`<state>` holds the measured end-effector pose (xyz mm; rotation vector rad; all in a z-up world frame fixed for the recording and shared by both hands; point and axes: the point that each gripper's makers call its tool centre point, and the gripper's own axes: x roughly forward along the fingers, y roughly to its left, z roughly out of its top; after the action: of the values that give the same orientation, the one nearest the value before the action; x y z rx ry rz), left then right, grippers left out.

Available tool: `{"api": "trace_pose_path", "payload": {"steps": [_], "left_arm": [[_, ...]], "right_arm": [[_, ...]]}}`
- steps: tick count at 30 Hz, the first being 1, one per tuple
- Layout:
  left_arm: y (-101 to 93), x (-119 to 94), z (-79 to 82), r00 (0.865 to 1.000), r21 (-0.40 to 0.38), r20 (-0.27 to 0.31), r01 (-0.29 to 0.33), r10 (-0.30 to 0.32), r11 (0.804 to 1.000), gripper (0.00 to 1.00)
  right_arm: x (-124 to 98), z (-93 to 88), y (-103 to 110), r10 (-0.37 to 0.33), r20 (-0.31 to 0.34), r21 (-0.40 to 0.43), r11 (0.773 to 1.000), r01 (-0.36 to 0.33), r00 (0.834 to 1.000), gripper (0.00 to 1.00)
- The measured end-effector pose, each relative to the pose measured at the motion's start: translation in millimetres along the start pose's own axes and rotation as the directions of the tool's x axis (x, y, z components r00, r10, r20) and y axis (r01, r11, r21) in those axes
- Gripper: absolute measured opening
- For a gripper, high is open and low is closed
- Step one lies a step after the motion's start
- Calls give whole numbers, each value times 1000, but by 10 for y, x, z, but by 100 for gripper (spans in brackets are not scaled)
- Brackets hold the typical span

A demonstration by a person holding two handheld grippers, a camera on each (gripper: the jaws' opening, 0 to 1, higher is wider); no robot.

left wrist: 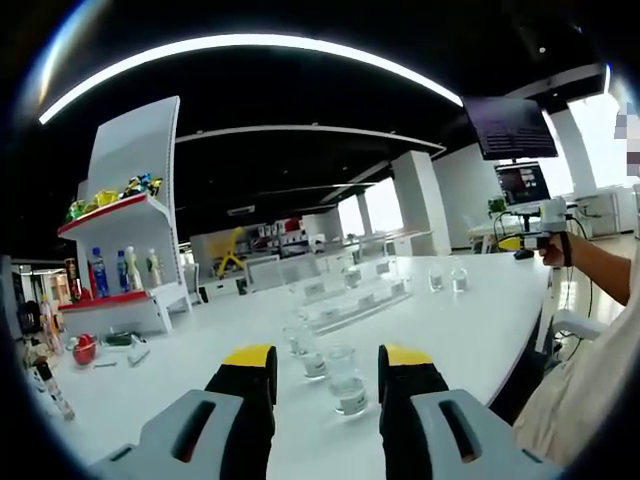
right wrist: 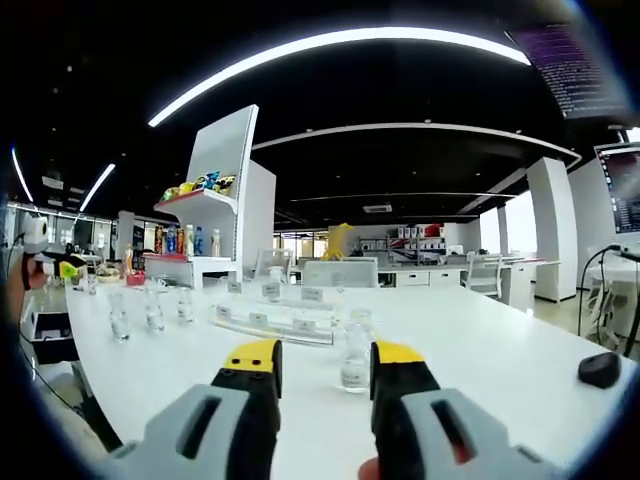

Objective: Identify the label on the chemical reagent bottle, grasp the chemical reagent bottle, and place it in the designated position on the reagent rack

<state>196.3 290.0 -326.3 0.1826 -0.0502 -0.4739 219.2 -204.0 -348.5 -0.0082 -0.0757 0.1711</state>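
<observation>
On the white table a small clear glass reagent bottle stands ahead, framed by the yellow tips of my open left gripper, with nothing held. Two more bottles stand just behind it. Beyond them lies the clear acrylic reagent rack with label cards. In the right gripper view my right gripper is open too, and a clear bottle stands ahead in its gap, in front of the rack. The right gripper also appears far right, in a hand, off the table's edge.
Two bottles stand at the far right of the table; three bottles line the left side in the right gripper view. A white shelf unit with coloured bottles stands at the back left. A black mouse lies on the right.
</observation>
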Motion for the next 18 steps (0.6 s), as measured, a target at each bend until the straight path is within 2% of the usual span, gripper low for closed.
{"api": "trace_pose_path", "payload": {"steps": [18], "left_arm": [[-28,23,-84,999,-1,-32,22,-22,1000,41]], "right_arm": [[67,-5,-27,0,-3,1,1000,0,1000,35]]}}
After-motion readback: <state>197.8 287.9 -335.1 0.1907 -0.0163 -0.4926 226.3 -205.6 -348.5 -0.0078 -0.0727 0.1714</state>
